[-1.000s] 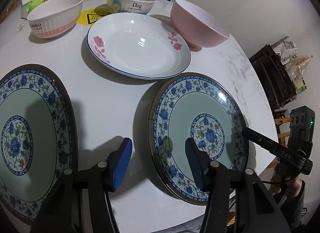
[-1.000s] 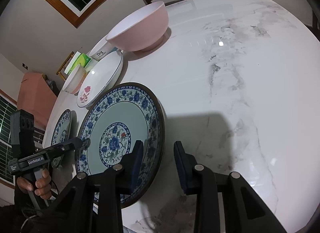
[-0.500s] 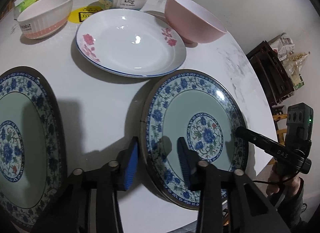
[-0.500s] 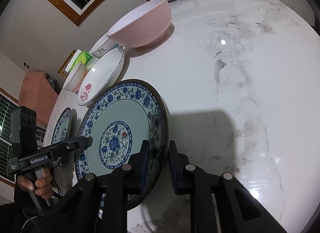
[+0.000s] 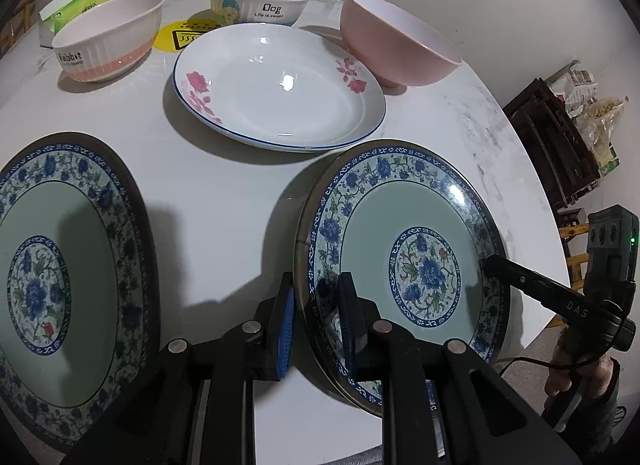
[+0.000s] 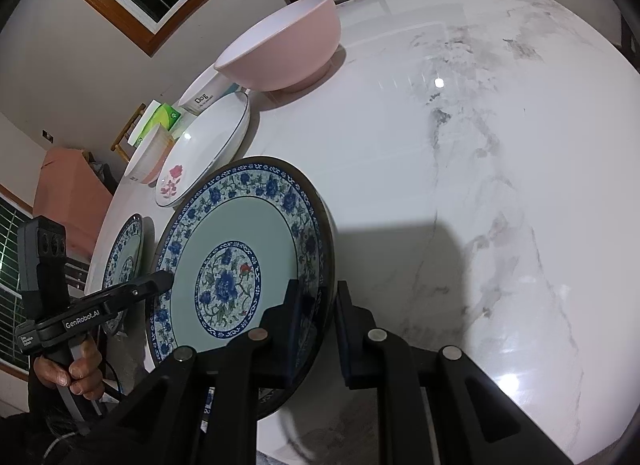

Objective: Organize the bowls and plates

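The blue floral plate [image 5: 404, 265] lies on the white table [image 5: 224, 201]. The left gripper [image 5: 318, 321] has just closed on its nine o'clock rim; the right gripper [image 6: 316, 325] pinches its three o'clock rim.

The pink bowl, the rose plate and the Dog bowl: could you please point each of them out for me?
Pink bowl [image 5: 394, 47]: left wrist view, on its outer side wall.
Rose plate [image 5: 276, 85]: left wrist view, on its white centre.
Dog bowl [image 5: 260, 7]: left wrist view, on its front wall beside the lettering.
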A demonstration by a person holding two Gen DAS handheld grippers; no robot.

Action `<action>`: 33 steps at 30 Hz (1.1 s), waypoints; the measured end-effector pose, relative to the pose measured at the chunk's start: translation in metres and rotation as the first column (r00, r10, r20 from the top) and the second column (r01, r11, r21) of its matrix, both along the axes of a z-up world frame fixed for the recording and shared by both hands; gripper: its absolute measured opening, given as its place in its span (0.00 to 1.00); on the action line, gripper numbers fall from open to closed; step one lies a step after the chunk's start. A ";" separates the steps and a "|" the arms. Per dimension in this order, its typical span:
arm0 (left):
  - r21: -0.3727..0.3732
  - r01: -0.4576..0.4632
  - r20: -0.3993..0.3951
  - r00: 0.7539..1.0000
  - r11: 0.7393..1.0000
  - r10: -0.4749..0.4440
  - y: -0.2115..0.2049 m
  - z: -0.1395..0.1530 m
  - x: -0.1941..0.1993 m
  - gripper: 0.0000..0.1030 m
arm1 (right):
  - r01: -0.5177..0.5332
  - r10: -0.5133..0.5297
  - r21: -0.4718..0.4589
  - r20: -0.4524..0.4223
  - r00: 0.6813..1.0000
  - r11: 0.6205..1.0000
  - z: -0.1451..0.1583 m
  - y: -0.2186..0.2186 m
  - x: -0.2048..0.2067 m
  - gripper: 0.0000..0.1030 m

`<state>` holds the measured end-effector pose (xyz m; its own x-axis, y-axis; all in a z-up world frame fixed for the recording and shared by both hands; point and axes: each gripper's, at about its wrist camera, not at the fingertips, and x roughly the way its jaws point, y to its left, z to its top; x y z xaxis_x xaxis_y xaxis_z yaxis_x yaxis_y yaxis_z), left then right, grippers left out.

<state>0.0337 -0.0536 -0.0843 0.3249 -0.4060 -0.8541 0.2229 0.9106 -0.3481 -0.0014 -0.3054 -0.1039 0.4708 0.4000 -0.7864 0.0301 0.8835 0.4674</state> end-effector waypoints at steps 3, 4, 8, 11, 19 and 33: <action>-0.002 -0.001 0.005 1.000 1.000 0.001 0.002 0.003 -0.003 0.15 | 0.002 -0.002 0.005 0.003 1.000 1.000 0.002 0.002 -0.002 0.16; -0.002 -0.002 0.007 1.000 1.000 0.002 0.002 0.004 -0.003 0.15 | 0.003 -0.003 0.006 0.004 1.000 1.000 0.002 0.003 -0.002 0.16; -0.003 -0.011 0.011 1.000 1.000 0.011 0.008 0.008 -0.007 0.15 | -0.002 0.002 0.004 0.009 1.000 1.000 0.006 0.009 -0.002 0.16; -0.004 -0.018 0.018 1.000 1.000 0.018 0.012 0.012 -0.007 0.15 | -0.011 0.011 0.001 0.019 1.000 1.000 0.012 0.014 -0.001 0.16; -0.014 -0.048 0.049 0.998 0.999 0.049 0.031 0.027 -0.010 0.15 | -0.037 0.037 -0.005 0.051 0.998 0.999 0.026 0.031 0.006 0.16; -0.017 -0.188 0.086 0.978 0.982 0.188 0.107 0.047 -0.008 0.15 | -0.174 0.175 -0.013 0.087 0.981 0.985 0.048 0.111 0.034 0.16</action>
